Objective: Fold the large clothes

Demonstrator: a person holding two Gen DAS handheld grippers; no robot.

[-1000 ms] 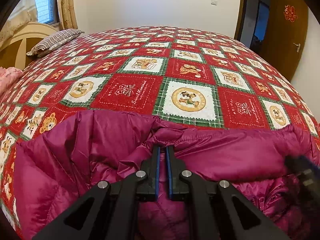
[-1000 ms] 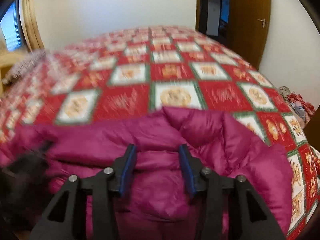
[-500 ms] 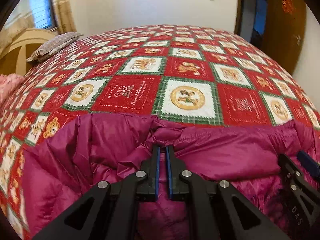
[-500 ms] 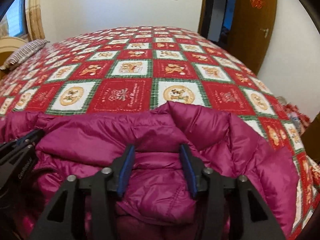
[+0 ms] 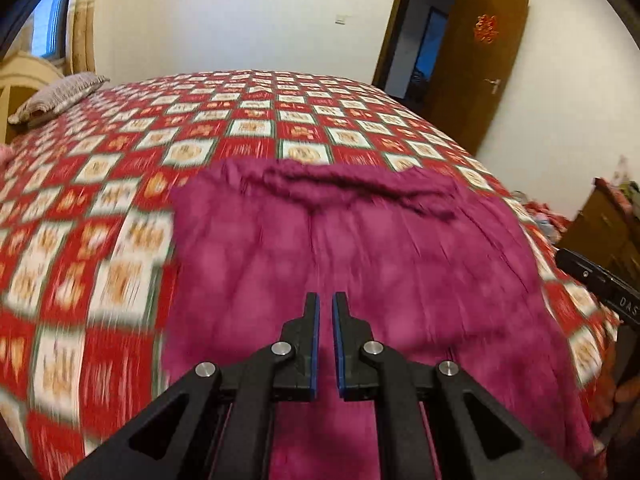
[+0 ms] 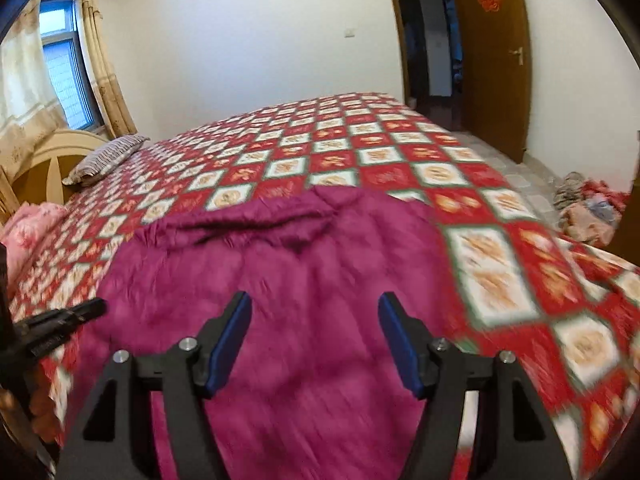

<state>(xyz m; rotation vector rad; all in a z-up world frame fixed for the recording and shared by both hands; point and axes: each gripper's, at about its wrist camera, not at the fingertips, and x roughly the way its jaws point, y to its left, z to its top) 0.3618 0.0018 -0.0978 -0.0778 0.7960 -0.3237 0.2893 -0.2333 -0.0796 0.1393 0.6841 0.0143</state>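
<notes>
Magenta quilted down jacket (image 5: 360, 264) is lying spread across the near part of the red-and-green patchwork bedspread (image 5: 248, 128), its rumpled far edge forming a dark ridge and its near end running off the bottom of both views. Both pictures are smeared with motion blur, so finer seams and any sleeves are not readable.

Left gripper (image 5: 325, 308) is hanging above the jacket with its blue-padded jaws pressed almost together and nothing pinched between them. Right gripper (image 6: 315, 312) is hovering over the same garment; its jaws have just been opening and are now standing well spread, with no cloth caught between the pads. Each tool is also showing at the edge of the other's view, so the two are working side by side.

Judging from this, neither gripper is holding the jacket, so the fold is depending on the puffy filling staying put. Slippery padded fabric like this is likely to spring back or slide, undoing the crease. A next grab made at this speed risks pinching only the top layer, dragging it off the one below, or catching the bedspread along with it. A striped pillow (image 6: 106, 158) is sitting well apart near the headboard, out of harm's way.
</notes>
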